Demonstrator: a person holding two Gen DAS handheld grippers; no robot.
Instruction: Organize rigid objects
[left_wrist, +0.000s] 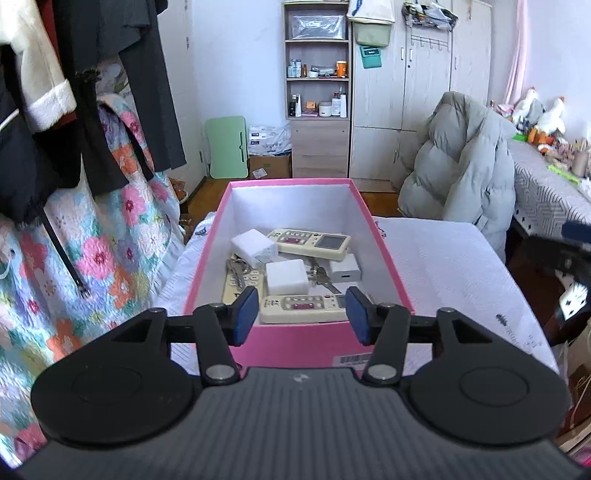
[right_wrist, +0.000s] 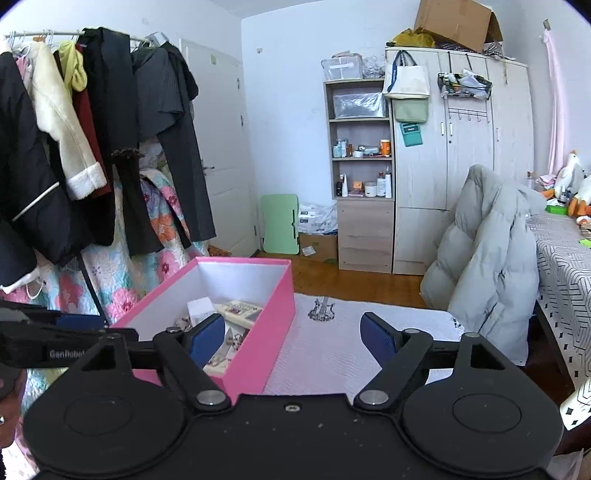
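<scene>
Off to the left of my left gripper (left_wrist: 301, 314) only hanging coats (left_wrist: 74, 92) and a flowered quilt (left_wrist: 110, 240) show, with nothing loose there for me to collect. Straight ahead of that gripper sits the pink box (left_wrist: 295, 345), its near wall just under my blue pads (left_wrist: 245, 315). The jaws stand apart and released, with nothing between them; the cream remote (left_wrist: 303, 308) seen in the gap lies down inside the box.

Beyond it in the box I see a white charger cube (left_wrist: 287, 277), a bunch of keys (left_wrist: 238, 271), a second white adapter (left_wrist: 255, 247), a small white plug (left_wrist: 345, 267) and another remote (left_wrist: 314, 242) at the far end. They lie jumbled, some on top of others.

My right gripper (right_wrist: 293, 341) hangs to the right of the box, also spread wide and empty, over the white table cover (right_wrist: 332, 354). That cover to the right of the box looks bare in both views.

I judge the gathering essentially done: every rigid item I can see is already in the box. What may remain is tidying the pile, though I cannot tell what lies outside these views.
</scene>
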